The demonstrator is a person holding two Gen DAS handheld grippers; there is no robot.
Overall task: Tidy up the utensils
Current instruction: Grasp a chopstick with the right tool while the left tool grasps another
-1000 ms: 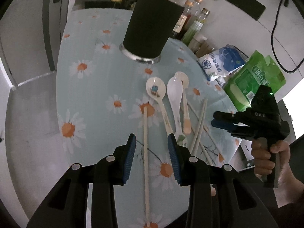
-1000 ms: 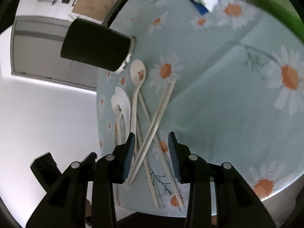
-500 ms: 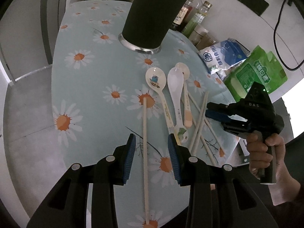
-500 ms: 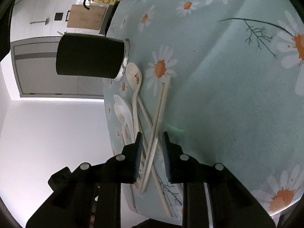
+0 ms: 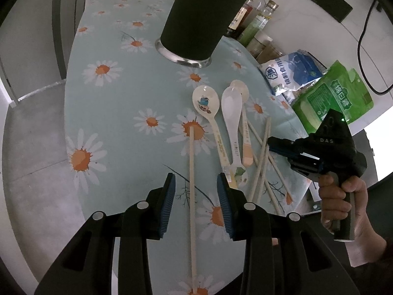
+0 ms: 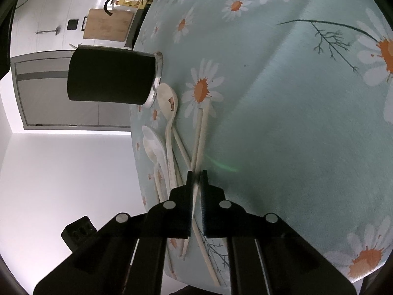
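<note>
- Left wrist view showed the left gripper tilted steeply down over the table, its jaws partly open and gripping nothing.
- One lone chopstick lay lengthwise on the cloth beneath the gap between those jaws, touching neither blue pad.
- In the same view a hand at the right edge held the right gripper by its handle, nose pointing left and low over the chopstick pile.
- Right wrist view showed the right gripper slanted down at the table, its jaws drawn almost together.
- A pale chopstick ran up from between the pads, which pressed on it; a second one lay right beside it, and I could not tell whether that one was also caught.
- Three spoons lay side by side, bowls toward the cup: a cartoon spoon, a white spoon and a pink-tipped spoon partly under the white one.
- About five chopsticks showed in all: the lone one and roughly four crossed in the pile; the overlap made the count uncertain.
- One black cup stood upright on a shiny base at the far side of the table, near the spoon bowls but apart from them.
- Two bags sat at the right edge, a blue-white bag and a green bag, with bottles behind the cup.
</note>
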